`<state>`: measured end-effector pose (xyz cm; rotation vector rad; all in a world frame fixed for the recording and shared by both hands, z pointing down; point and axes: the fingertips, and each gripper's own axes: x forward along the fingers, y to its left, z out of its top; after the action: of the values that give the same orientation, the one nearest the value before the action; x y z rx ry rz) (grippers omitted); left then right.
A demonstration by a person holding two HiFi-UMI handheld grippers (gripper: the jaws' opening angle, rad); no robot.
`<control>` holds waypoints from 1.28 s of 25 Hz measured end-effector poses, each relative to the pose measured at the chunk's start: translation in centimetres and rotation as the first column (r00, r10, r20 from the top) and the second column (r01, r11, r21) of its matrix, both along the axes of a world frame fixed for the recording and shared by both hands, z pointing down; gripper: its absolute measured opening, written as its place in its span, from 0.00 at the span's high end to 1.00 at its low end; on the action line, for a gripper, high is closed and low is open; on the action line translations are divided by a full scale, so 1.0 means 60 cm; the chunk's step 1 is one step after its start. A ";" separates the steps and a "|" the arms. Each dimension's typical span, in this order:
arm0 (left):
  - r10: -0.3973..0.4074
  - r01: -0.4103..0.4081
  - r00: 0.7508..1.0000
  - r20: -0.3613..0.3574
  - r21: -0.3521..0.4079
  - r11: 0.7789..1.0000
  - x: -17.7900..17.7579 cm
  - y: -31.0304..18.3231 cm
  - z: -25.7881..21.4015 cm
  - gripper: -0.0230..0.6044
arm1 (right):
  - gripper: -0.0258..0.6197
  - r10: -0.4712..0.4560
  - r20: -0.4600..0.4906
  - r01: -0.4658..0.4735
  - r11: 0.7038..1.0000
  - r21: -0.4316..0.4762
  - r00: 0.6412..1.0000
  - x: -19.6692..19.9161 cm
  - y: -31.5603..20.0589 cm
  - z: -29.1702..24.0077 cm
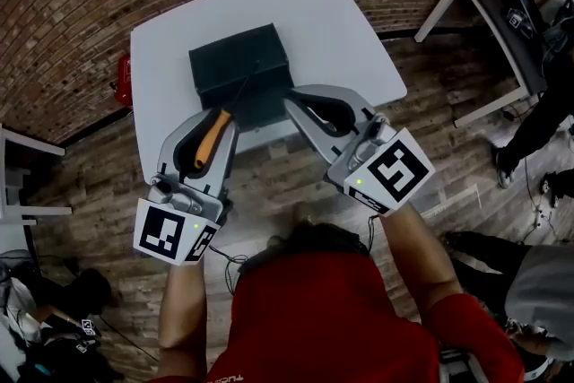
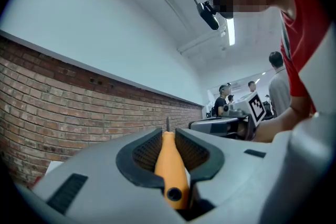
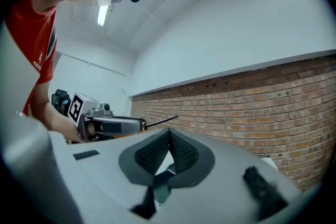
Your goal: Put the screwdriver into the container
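The person's bare left forearm (image 1: 182,309) is reaching forward from the red shirt (image 1: 327,318), and the hand is carrying the left gripper (image 1: 213,123) above the near edge of the white square table (image 1: 336,18). This gripper is angling inward and forward, with its black-and-white marker cube (image 1: 173,233) at the rear, nearest the person. Its 2 jaws are closing on the orange-handled screwdriver (image 1: 212,139), pinching the handle between the dark ribbed pads (image 2: 146,153) with only the handle's width between them. The handle's butt end is facing back toward the gripper's camera. The thin metal shaft is sticking out past the jaw tips toward the dark rectangular box container (image 1: 238,67), which is sitting on the table. In the head view the shaft's tip is overlapping the container; how high above it cannot be told.

To the right, the bare right forearm (image 1: 414,251) is likewise stretching forward, holding the right gripper (image 1: 298,97) beside the container's right side and tilting it inward. Its 2 jaws are pressing together at the tips and are gripping nothing.
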<state>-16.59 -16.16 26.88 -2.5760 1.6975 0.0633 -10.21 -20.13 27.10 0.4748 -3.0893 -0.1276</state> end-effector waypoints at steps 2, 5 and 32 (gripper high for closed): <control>-0.004 0.005 1.000 0.016 -0.020 1.000 0.002 -0.019 0.015 0.82 | 0.91 -0.010 -0.003 0.010 1.000 -0.005 1.000 0.003 -0.019 0.007; -0.012 0.014 0.999 0.044 -0.045 0.999 0.006 -0.048 0.034 0.82 | 0.91 -0.028 -0.009 0.028 0.999 -0.019 1.000 0.006 -0.047 0.019; 0.216 -0.145 0.956 0.197 -0.325 0.935 -0.028 -0.192 0.234 0.82 | 0.91 0.087 -0.168 -0.108 0.987 -0.119 0.982 -0.042 -0.170 0.139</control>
<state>-18.25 -27.69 40.92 -2.8145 1.4835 -0.5137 -12.74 -30.32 35.43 0.5779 -2.8859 0.0305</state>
